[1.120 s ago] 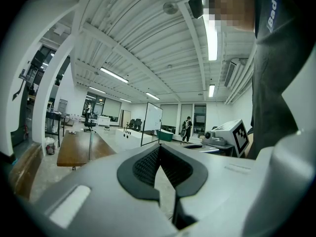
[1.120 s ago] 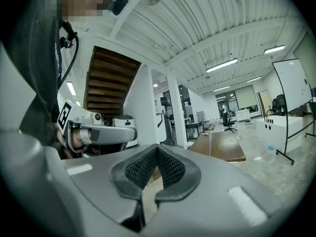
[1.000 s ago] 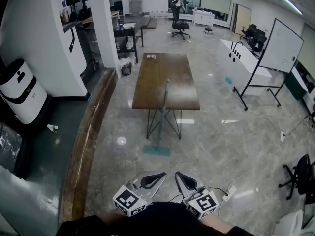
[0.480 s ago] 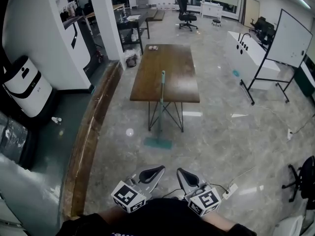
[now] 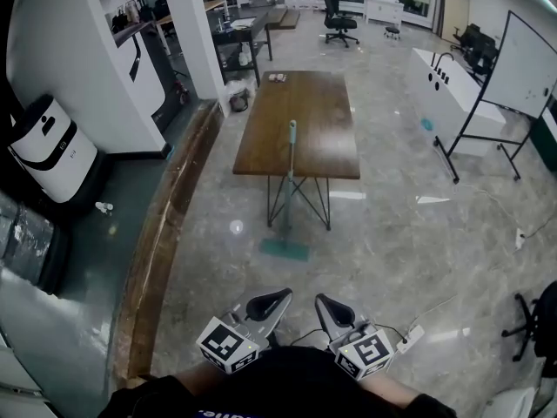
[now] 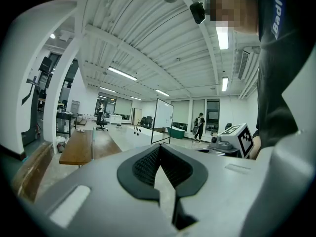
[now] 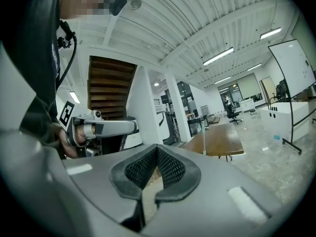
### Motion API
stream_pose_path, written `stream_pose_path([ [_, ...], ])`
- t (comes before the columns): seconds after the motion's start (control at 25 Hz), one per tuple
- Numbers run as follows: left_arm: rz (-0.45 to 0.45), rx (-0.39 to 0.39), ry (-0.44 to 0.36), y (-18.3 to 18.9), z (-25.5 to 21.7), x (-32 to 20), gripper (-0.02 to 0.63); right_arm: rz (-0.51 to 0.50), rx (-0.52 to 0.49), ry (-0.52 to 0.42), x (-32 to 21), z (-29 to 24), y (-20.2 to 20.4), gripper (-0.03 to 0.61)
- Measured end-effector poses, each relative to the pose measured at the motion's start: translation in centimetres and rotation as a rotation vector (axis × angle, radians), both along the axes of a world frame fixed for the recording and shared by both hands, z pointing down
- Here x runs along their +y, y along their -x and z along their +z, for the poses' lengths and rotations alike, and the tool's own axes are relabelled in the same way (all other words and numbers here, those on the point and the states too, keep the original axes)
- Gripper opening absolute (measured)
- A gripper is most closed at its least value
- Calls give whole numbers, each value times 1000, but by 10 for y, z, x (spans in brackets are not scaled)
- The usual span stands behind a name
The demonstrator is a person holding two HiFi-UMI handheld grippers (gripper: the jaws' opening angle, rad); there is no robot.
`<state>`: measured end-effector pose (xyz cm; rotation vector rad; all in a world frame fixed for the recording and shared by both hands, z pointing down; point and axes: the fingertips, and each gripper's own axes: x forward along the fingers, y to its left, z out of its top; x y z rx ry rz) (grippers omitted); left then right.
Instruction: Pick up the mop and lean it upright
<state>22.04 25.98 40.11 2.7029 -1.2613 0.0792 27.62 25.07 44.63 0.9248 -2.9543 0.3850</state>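
Jaws together, empty, on left gripper [image 5: 280,298] and right gripper [image 5: 322,303], tucked low at six o'clock, seemingly idle; mop [image 5: 290,181] at twelve o'clock, well apart, leaning upright on surface [image 5: 261,146] edge for support.

Bright, even light from ceiling strip lamps [image 6: 222,37]; small glare spots on the polished floor [image 5: 236,227] ahead of the left gripper [image 5: 280,298]. Strong fisheye bending, dark corners.

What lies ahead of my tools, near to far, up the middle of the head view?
mop head → mop handle, standing at the table's near edge → wooden table → small objects at its far end → office chair
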Motion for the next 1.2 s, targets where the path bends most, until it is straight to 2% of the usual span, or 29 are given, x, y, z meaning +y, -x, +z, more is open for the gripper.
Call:
stream_pose_path([
  [0.28,35,31,-4,33,10,-61,20,47,34,-4,-56,6,26,5],
  [0.44,72,37,-27,64,6,-109,20,96,71,-21,-99,5,54,5],
  [0.68,123,34,-42,121,4,-176,20,180,108,2,-159,-3,105,5],
  [0.92,167,37,-34,167,12,-223,20,219,161,4,-189,-8,153,5],
  [1.2,147,24,-14,191,35,-265,20,279,205,34,-204,1,158,5],
])
